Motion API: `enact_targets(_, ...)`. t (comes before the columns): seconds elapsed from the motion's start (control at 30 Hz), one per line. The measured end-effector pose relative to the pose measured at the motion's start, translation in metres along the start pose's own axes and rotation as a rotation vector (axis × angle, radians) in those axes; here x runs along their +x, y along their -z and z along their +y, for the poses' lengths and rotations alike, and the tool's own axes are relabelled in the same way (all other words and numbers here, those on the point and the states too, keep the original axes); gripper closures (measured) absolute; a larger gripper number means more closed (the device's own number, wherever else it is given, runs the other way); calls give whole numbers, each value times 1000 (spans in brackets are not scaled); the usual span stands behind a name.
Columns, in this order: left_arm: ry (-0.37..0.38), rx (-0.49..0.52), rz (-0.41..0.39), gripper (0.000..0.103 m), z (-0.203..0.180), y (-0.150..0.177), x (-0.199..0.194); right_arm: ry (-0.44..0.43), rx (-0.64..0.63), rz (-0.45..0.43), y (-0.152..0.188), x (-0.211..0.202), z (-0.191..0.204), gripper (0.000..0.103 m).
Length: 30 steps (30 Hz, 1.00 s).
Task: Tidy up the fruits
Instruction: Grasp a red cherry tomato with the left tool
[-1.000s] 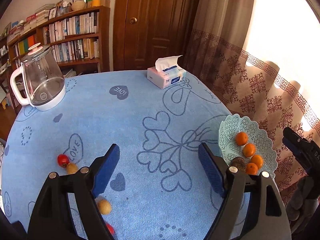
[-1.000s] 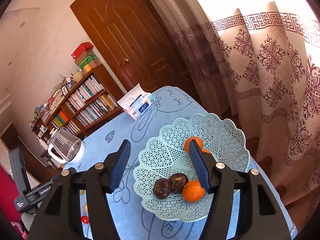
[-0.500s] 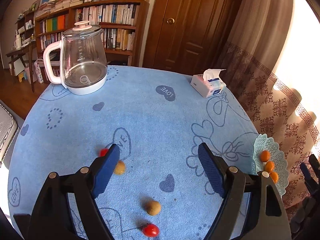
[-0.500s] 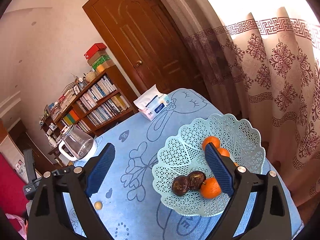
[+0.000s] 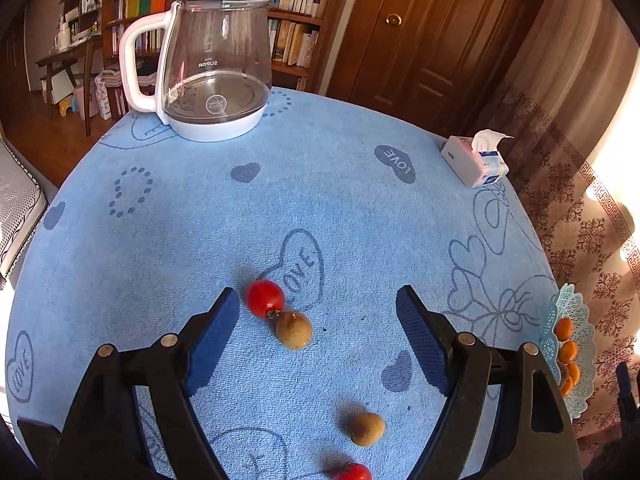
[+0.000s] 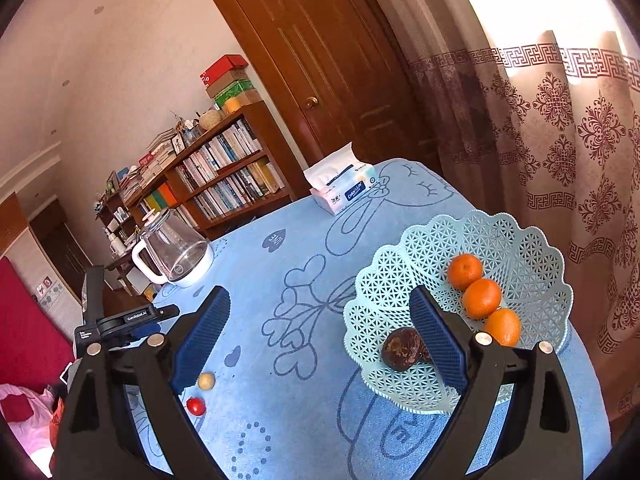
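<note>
With both jaws gaping and empty, the left gripper (image 5: 318,334) nears the touching small red tomato (image 5: 265,298) and tan round fruit (image 5: 294,329) mid-frame; closing could nudge either rolling across the blue cloth-covered worktop (image 5: 192,216).

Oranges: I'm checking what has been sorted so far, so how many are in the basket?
3. They sit in a row along the right side of the basket: the far orange, the middle orange, the near orange. The right gripper's finger may hide more.
</note>
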State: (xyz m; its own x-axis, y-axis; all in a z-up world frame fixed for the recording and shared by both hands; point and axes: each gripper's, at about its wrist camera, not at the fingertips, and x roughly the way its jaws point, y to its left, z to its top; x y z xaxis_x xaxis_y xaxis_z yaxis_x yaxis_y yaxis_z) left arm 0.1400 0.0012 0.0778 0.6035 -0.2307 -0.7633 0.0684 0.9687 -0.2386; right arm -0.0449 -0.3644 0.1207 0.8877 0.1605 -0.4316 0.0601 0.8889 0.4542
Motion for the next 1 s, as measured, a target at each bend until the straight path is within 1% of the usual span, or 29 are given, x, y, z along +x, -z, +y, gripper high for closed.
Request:
enact_targets(0.13, -25, -27, 20, 23, 10, -2, 16, -9, -19, 19, 5, 4, 5, 11)
enact_targets(0.23, -40, -29, 34, 27, 14, -4, 27, -14, -31, 28, 7, 6, 8, 11)
enact_targets(0.27, -42, -30, 41, 30, 15, -5, 31, -14, -35, 31, 7, 7, 9, 11)
enact_targets(0.33, -41, -30, 52, 31, 16, -4, 37, -16, -42, 36, 9, 8, 11, 11)
enact_targets(0.43, -42, -25, 61, 37, 16, -3, 45, -17, -48, 44, 10, 11, 12, 11)
enact_targets(0.5, -50, -26, 64, 46, 17, -3, 51, -19, -51, 48, 11, 12, 12, 11)
enact_targets(0.57, -62, -27, 61, 51, 18, -3, 56, -18, -55, 54, 12, 13, 13, 11)
enact_targets(0.7, -65, -33, 70, 55, 19, -3, 64, -14, -63, 60, 13, 15, 13, 11)
enact_targets(0.93, -80, -35, 81, 58, 18, 0, 67, -17, -76, 77, 16, 20, 17, 11)
enact_targets(1.0, -101, -30, 82, 65, 18, 1, 67, -18, -83, 78, 17, 21, 18, 11)
